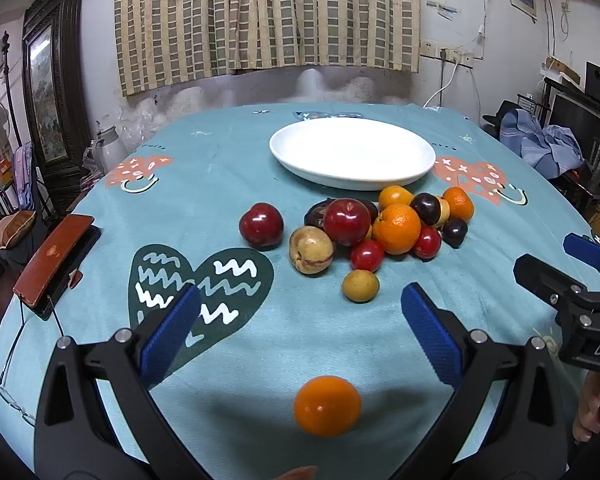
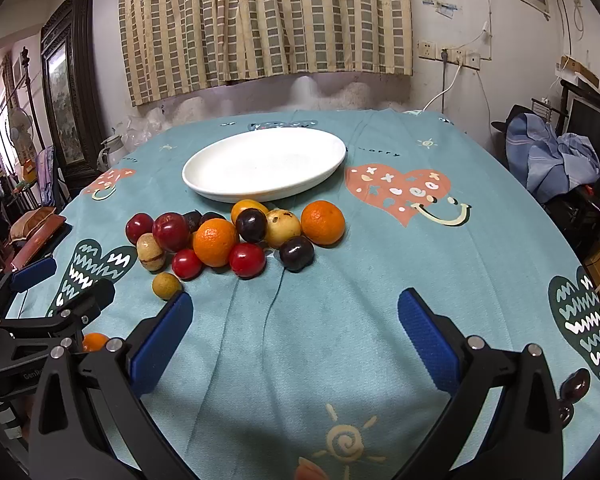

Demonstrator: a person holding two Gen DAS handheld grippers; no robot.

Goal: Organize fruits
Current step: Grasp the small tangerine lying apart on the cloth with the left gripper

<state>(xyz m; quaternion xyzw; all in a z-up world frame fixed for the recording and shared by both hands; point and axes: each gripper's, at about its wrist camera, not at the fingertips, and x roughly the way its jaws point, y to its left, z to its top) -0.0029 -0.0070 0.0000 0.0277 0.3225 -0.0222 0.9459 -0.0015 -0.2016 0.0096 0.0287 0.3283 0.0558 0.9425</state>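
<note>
A white oval plate (image 1: 352,152) stands empty at the far middle of the table; it also shows in the right wrist view (image 2: 260,168). In front of it lies a pile of fruit: oranges (image 1: 396,229), red apples (image 1: 346,222), dark plums (image 1: 426,208) and tan fruits (image 1: 311,250). One orange (image 1: 327,406) lies apart, between and below the fingers of my open left gripper (image 1: 300,320). My right gripper (image 2: 296,324) is open and empty, short of the pile (image 2: 216,242).
A red-brown case (image 1: 54,256) and a pair of glasses (image 1: 14,396) lie at the table's left edge. Two dark fruits (image 2: 574,388) lie near the right edge. The right gripper shows at the right of the left wrist view (image 1: 580,280). Furniture surrounds the table.
</note>
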